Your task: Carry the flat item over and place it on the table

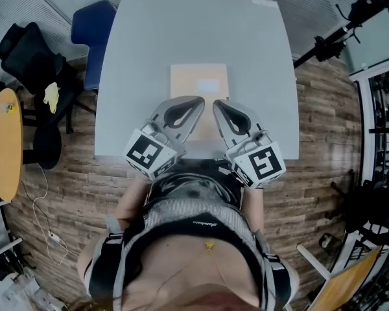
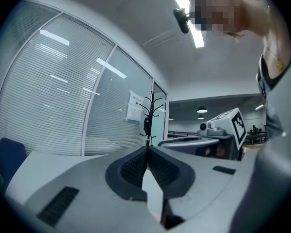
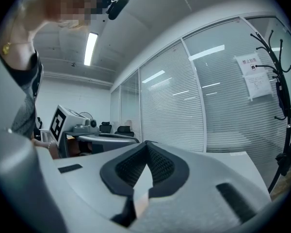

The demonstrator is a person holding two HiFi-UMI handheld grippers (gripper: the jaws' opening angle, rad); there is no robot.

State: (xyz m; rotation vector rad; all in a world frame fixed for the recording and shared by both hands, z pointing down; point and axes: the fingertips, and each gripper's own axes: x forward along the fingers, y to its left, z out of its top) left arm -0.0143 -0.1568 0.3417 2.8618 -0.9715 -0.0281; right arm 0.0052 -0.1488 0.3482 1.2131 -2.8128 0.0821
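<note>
The flat tan item lay on the grey table, midway across the table's width and toward its near half. The left gripper and the right gripper were held level over the table's near edge, their tips angled together above the item's near end. Each had its fingers clenched tip to tip on nothing, and a blue chair stood at the table's far left corner
</note>
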